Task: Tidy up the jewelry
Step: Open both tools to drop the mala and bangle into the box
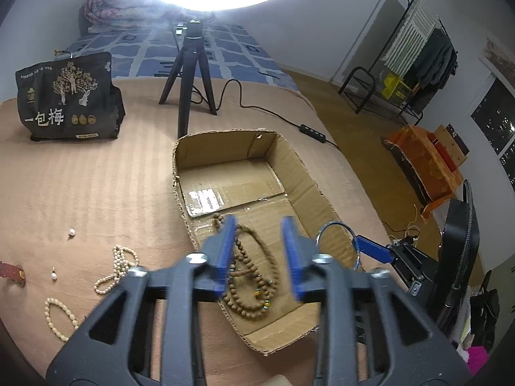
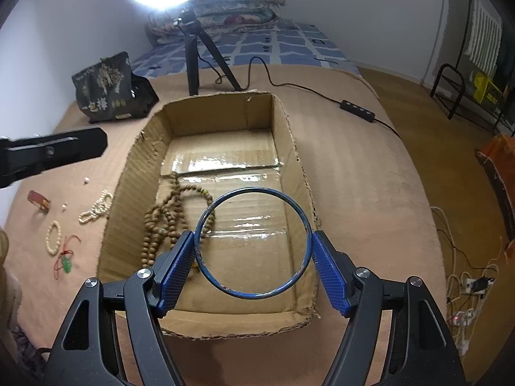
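Observation:
An open cardboard box point(image 1: 309, 173) point(image 2: 135, 167) sits on the tan bedcover. A brown wooden bead necklace point(image 1: 254, 276) point(image 2: 167, 222) lies inside it. My left gripper point(image 1: 259, 251) is open and empty, hovering over the necklace in the box. My right gripper point(image 2: 254, 257) is shut on a blue bangle point(image 2: 254, 243) and holds it above the box's near end; the bangle also shows in the left wrist view point(image 1: 334, 225). Cream bead strands point(image 1: 117, 270) point(image 2: 96, 209), a cream bracelet point(image 1: 59, 318) point(image 2: 53, 236), loose pearls point(image 1: 71, 232) and a red-corded green pendant point(image 2: 66, 262) lie left of the box.
A dark snack bag point(image 1: 69, 96) point(image 2: 109, 90) stands at the back left. A ring-light tripod point(image 1: 188, 74) point(image 2: 196, 54) and its cable with a controller point(image 1: 313, 130) point(image 2: 357, 109) are behind the box. A brown leather strap point(image 2: 38, 201) lies at the far left.

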Available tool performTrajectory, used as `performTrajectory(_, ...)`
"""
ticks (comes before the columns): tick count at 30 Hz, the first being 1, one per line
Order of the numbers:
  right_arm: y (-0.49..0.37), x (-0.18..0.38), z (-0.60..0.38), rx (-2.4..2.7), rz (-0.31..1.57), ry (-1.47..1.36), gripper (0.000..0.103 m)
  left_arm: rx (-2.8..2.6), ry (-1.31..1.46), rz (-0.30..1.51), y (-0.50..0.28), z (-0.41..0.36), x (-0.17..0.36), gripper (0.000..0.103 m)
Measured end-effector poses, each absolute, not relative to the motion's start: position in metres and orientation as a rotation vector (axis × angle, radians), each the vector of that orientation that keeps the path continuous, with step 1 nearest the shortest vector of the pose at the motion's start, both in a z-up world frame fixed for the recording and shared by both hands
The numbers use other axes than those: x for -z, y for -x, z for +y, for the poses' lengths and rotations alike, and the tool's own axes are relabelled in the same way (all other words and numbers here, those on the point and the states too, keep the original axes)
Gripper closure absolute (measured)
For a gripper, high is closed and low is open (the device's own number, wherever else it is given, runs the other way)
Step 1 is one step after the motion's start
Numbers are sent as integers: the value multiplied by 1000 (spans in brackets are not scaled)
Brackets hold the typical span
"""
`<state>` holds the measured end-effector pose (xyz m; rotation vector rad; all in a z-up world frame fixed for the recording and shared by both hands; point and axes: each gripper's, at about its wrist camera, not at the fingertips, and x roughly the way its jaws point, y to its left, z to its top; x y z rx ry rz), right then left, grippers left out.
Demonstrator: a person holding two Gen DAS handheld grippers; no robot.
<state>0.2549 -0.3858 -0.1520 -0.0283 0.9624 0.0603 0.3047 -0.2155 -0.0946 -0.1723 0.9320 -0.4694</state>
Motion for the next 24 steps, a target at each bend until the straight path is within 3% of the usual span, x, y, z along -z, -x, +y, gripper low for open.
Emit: performTrajectory(24,-225,107,-361,-74,847,12,30,387,121,826,-262,-135,48,64)
